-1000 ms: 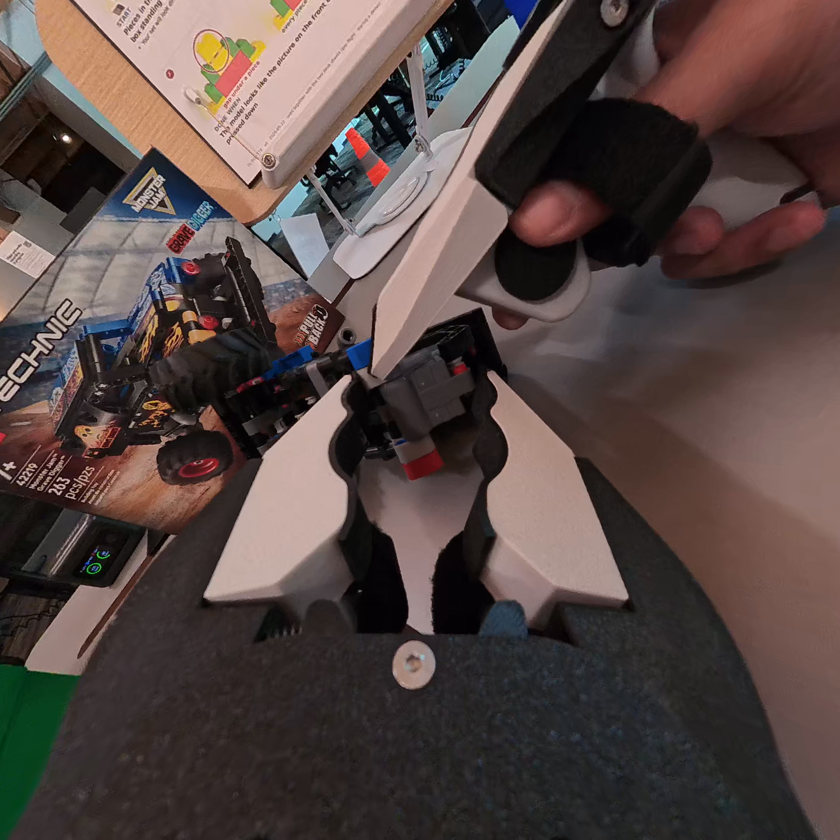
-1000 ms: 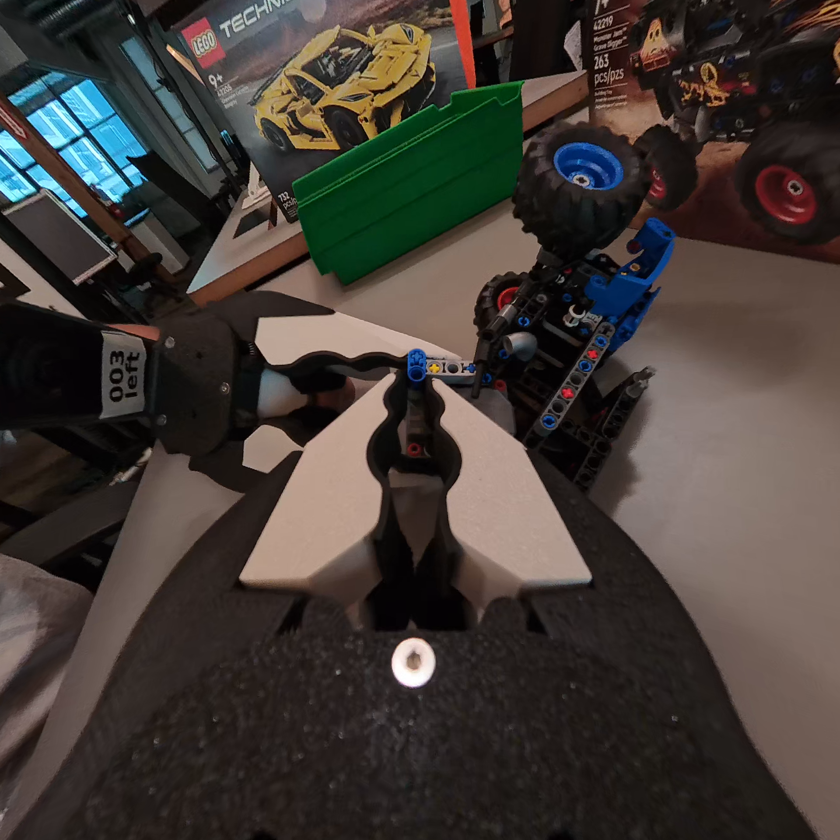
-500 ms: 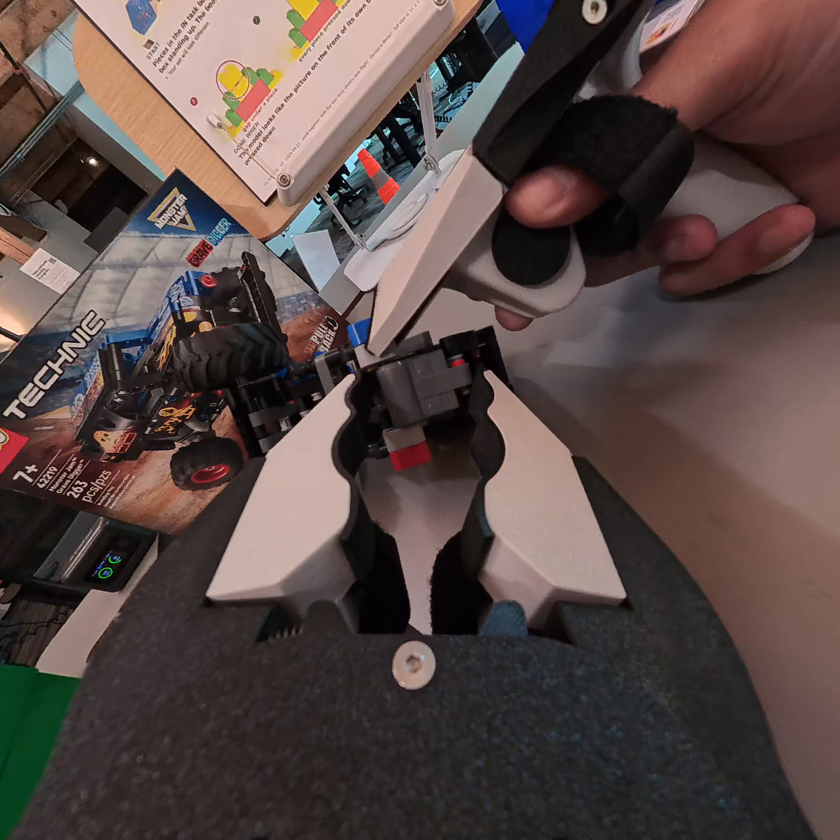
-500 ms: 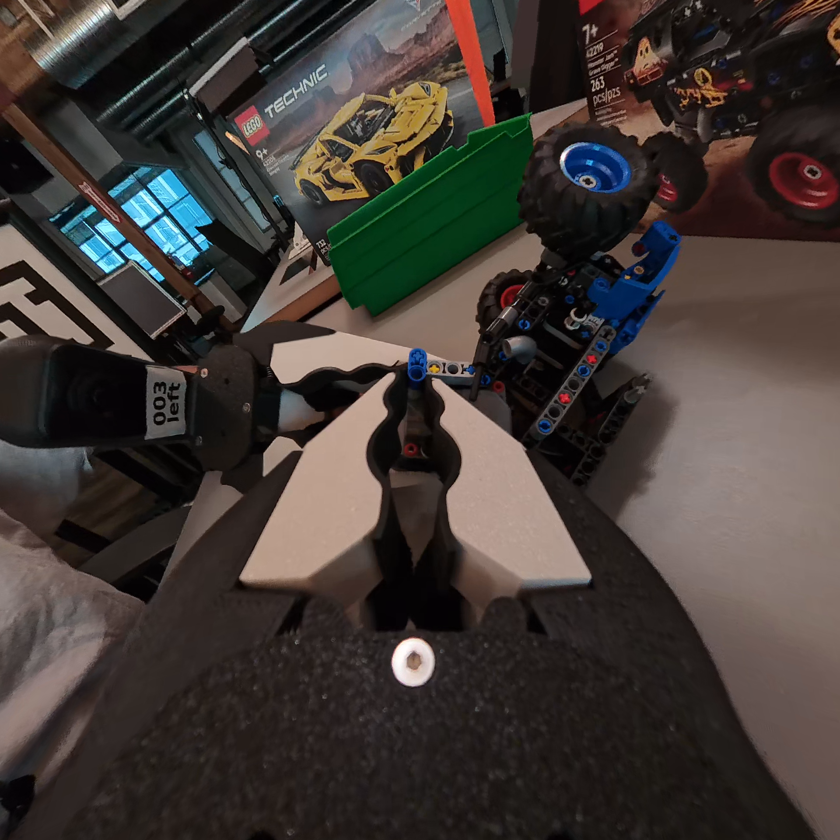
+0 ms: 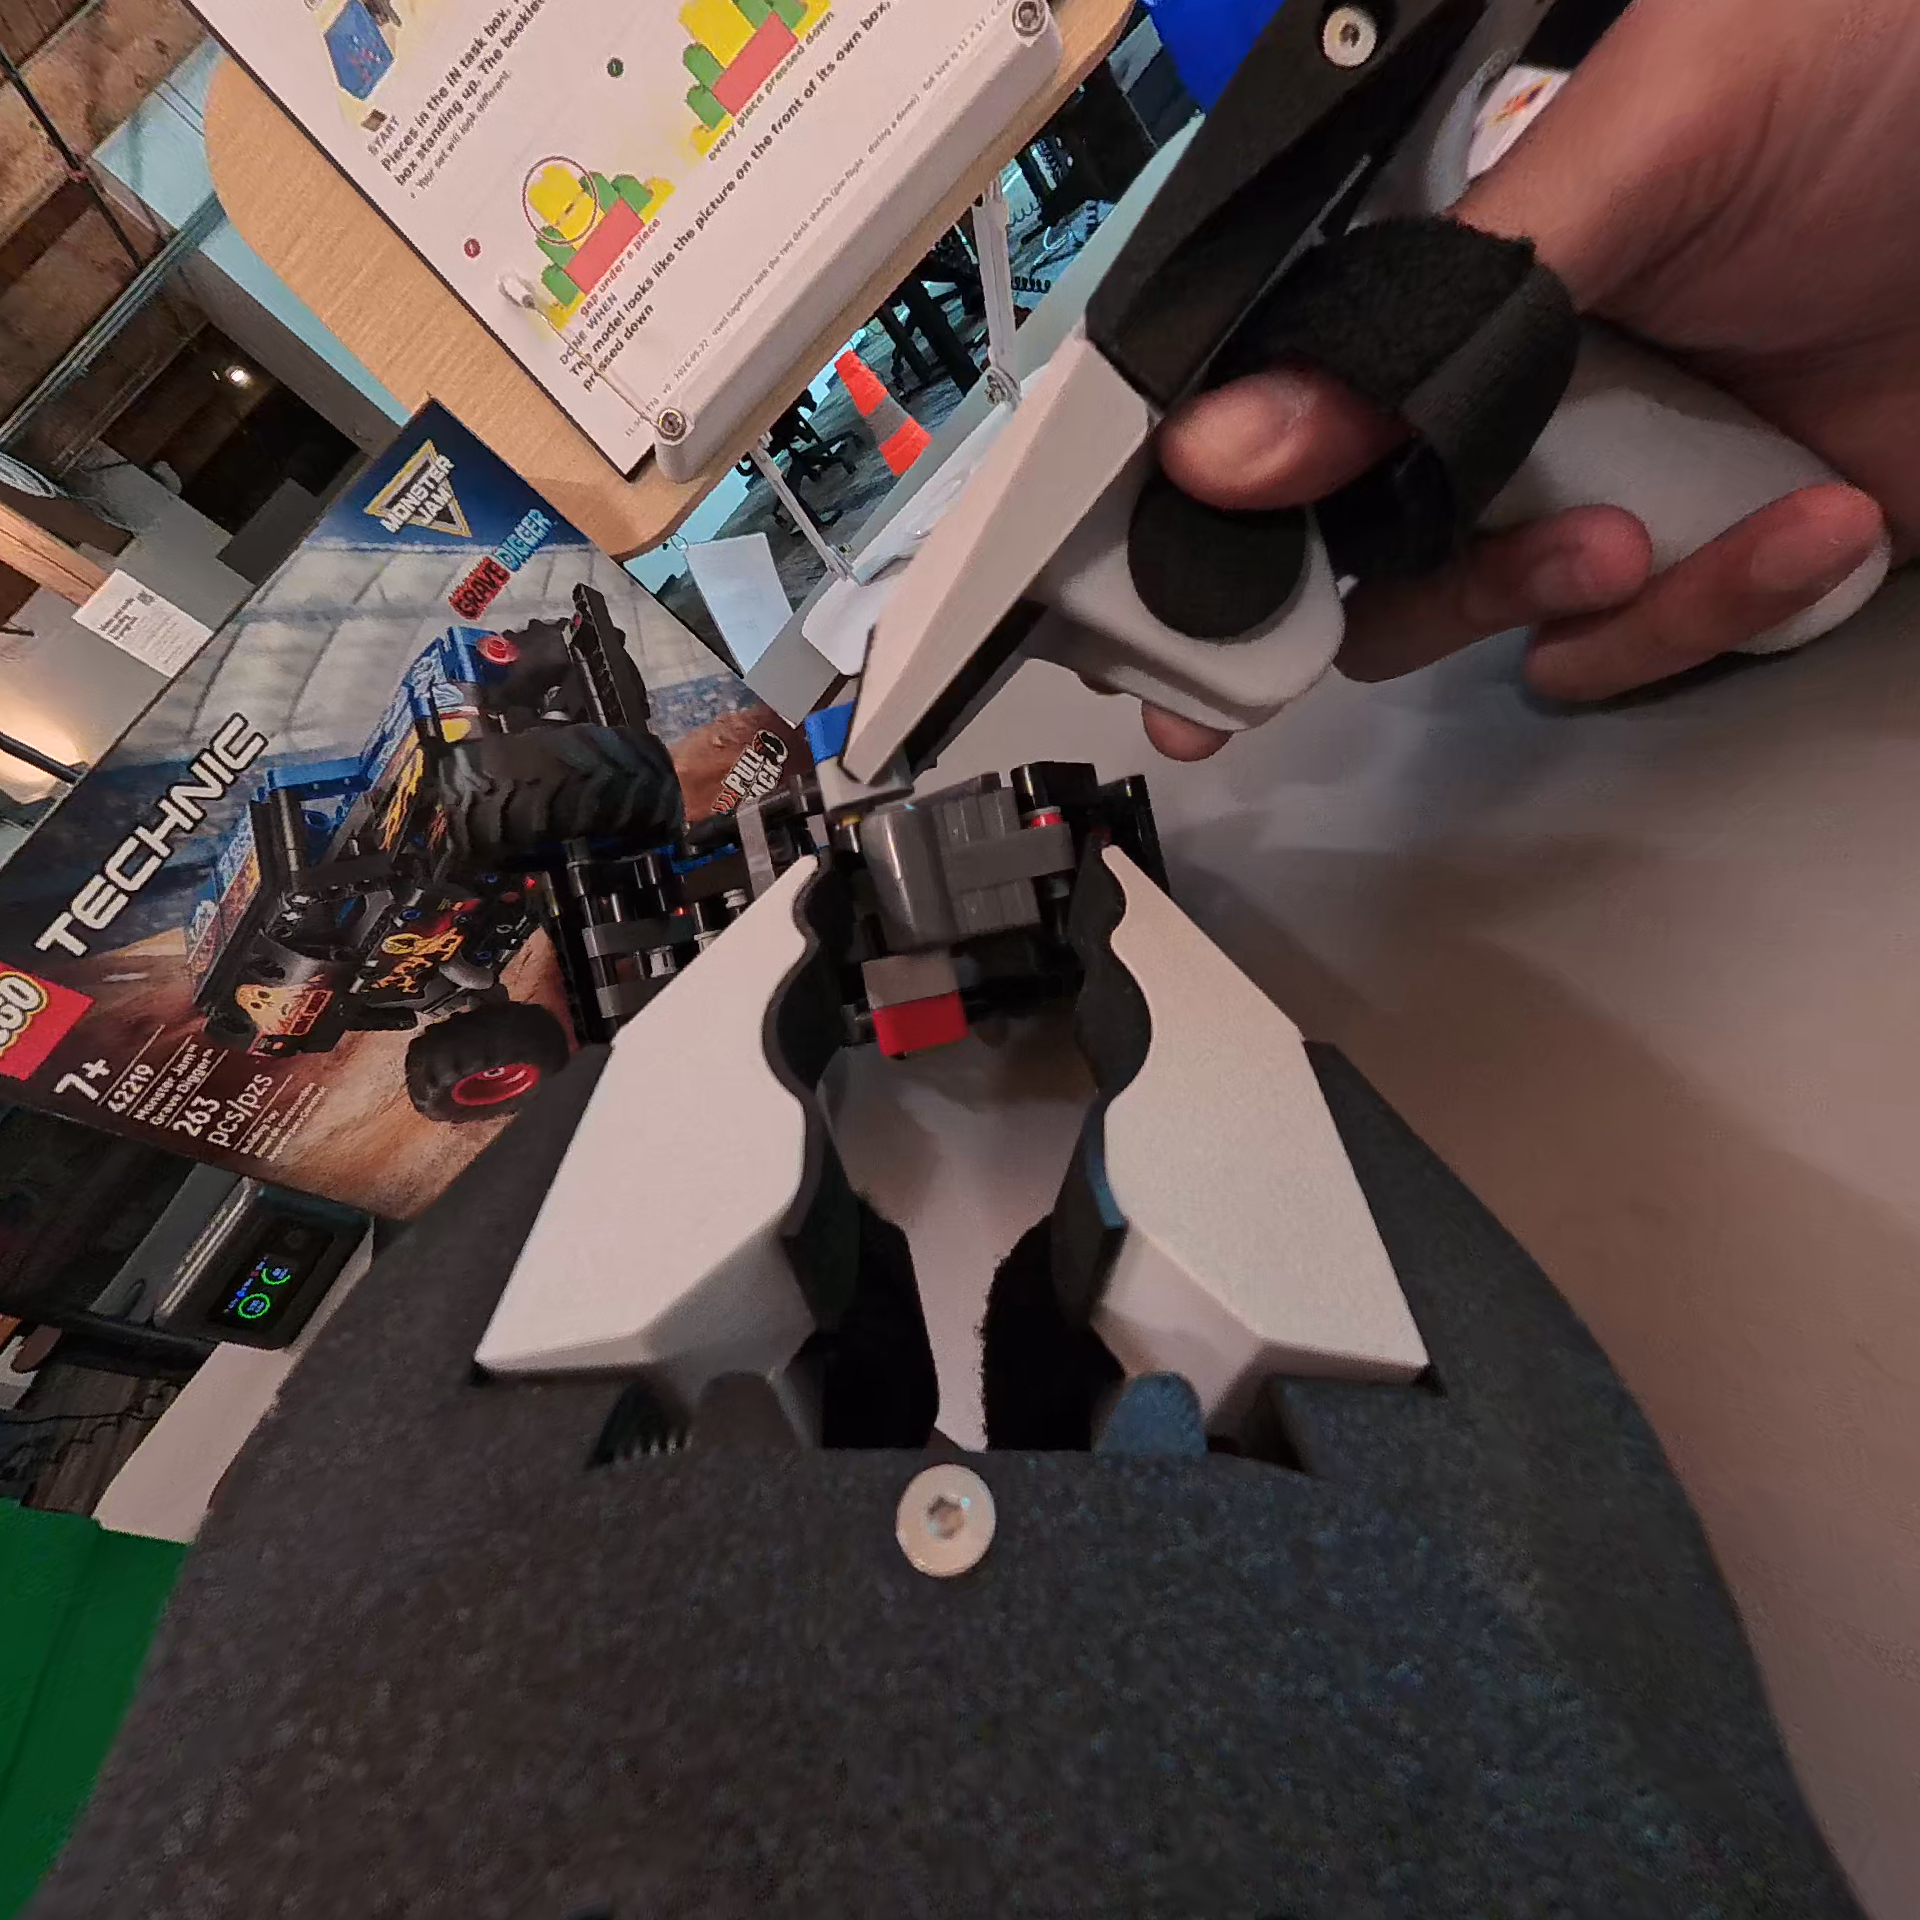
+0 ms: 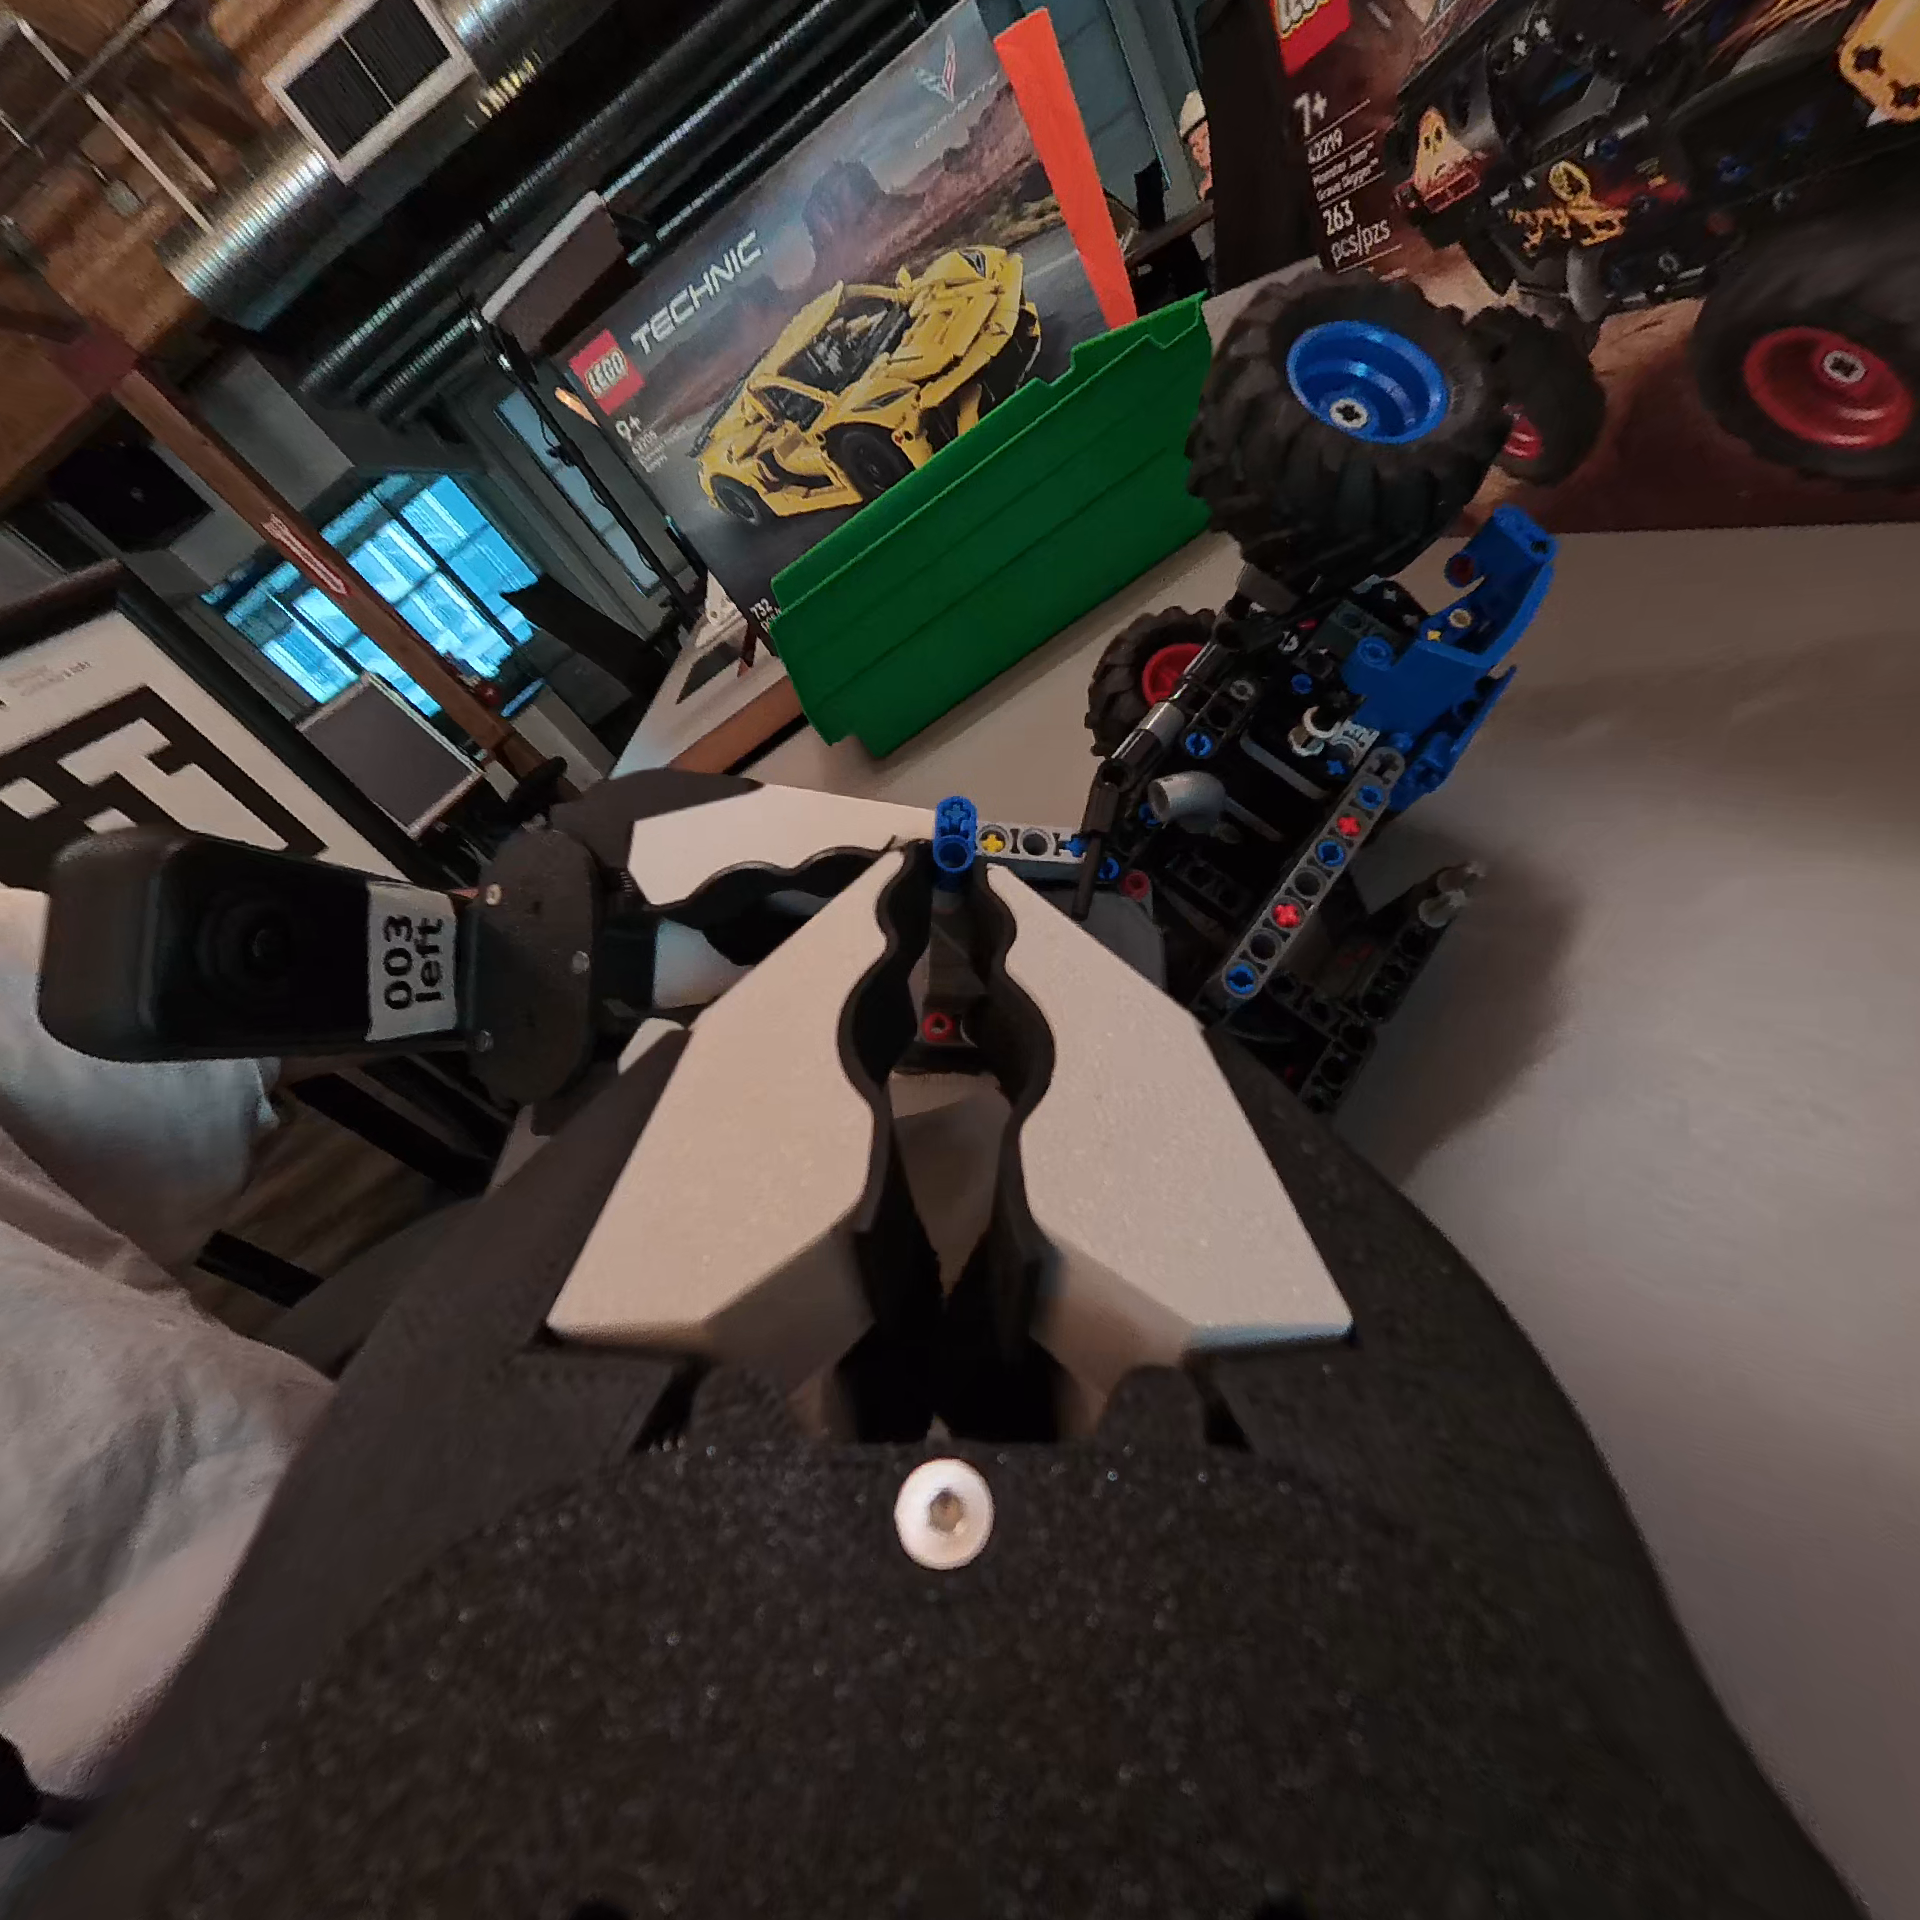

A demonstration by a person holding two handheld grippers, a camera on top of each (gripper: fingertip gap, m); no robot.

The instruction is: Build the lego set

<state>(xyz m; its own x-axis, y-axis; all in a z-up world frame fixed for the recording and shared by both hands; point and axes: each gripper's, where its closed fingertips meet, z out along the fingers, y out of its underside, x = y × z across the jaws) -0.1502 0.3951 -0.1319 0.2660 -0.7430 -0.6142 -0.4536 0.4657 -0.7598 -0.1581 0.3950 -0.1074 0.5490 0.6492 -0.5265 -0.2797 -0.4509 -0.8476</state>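
A toy-set box printed with a monster truck (image 5: 312, 852) stands at the table's (image 6: 1714, 935) far edge. A second box printed with a yellow sports car (image 6: 831, 343) stands behind an upright green plastic bin (image 6: 997, 551). A white instruction board (image 5: 665, 197) sits on a wooden panel (image 5: 416, 332). An orange-and-white cone (image 5: 883, 416) stands in the background.

Printed writing covers two toy set boxes (image 6: 852, 343) (image 5: 312, 831) and an instruction sheet (image 5: 644, 177). A white label (image 6: 410, 961) with writing sits on the left tool's camera.

Pale grey tabletop (image 6: 1714, 935). Silver ceiling ducts (image 6: 312, 197) overhead. Blue-lit gridded window (image 6: 395, 582) behind. Rounded light-wood board (image 5: 416, 312), brick wall (image 5: 62, 208) at left.
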